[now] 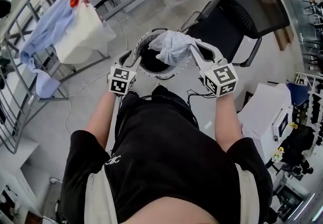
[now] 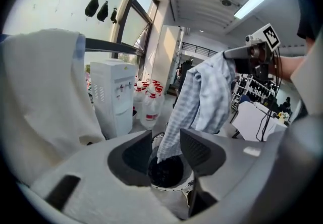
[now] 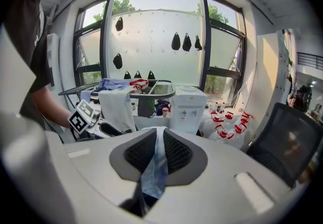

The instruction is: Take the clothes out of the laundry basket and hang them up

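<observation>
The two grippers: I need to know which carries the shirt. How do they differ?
On the right gripper, the fingers are shut on the pale blue shirt; on the left gripper, the fingers stand apart, pressing nothing. The shirt hangs from the right gripper; the left gripper only faces it. Both hover by the laundry basket.

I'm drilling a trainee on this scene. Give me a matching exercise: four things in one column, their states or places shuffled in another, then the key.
1 left gripper
2 right gripper
3 laundry basket
4 office chair

A shut on the pale blue shirt
B black, beyond the basket
C fingers apart, holding nothing
D under the hanging shirt, dark clothes inside

Pairs: 1-C, 2-A, 3-D, 4-B
</observation>
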Action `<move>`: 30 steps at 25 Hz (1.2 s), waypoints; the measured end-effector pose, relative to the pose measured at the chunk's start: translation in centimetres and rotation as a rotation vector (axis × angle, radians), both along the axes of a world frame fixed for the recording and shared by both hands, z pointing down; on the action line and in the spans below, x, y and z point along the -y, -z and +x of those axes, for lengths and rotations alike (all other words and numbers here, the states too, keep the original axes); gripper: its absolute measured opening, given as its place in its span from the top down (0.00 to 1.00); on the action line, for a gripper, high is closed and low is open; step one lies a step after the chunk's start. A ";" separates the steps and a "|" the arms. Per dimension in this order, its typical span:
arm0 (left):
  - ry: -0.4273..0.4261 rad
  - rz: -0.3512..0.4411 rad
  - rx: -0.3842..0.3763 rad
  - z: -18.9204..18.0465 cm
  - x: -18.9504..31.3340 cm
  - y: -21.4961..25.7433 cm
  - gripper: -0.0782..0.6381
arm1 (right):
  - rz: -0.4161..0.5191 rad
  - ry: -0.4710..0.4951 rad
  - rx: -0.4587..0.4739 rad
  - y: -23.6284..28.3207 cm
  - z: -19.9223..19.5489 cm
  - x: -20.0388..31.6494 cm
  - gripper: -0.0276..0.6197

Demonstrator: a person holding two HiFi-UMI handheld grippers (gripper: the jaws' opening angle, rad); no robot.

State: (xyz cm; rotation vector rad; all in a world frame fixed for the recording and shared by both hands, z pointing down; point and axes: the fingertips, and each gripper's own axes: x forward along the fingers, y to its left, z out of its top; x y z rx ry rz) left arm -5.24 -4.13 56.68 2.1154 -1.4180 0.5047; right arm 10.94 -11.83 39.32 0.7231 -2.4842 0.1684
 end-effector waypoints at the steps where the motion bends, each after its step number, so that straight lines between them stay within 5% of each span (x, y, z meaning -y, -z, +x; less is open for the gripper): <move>1: -0.008 0.011 -0.007 0.3 0.3 0.3 0.63 | 0.015 0.011 0.009 1.2 -0.2 -0.1 0.87; 8: -0.136 0.090 -0.048 2.8 2.8 1.2 0.58 | 0.073 0.089 0.058 7.0 -0.7 -1.3 0.87; 15: -0.352 0.034 -0.029 6.1 4.9 -2.4 0.55 | 0.060 0.105 0.075 8.5 -0.7 -2.4 0.87; 18: -0.375 -0.005 -0.003 7.5 5.6 -4.5 0.58 | 0.053 0.100 0.071 8.1 -0.8 -2.7 0.87; 21: -0.379 0.032 0.062 8.4 6.4 -4.8 0.88 | 0.055 0.092 0.067 8.0 -0.6 -2.6 0.87; 30: -0.310 0.051 0.054 5.6 5.0 -1.6 0.88 | 0.056 0.027 0.103 8.0 2.1 -0.6 0.87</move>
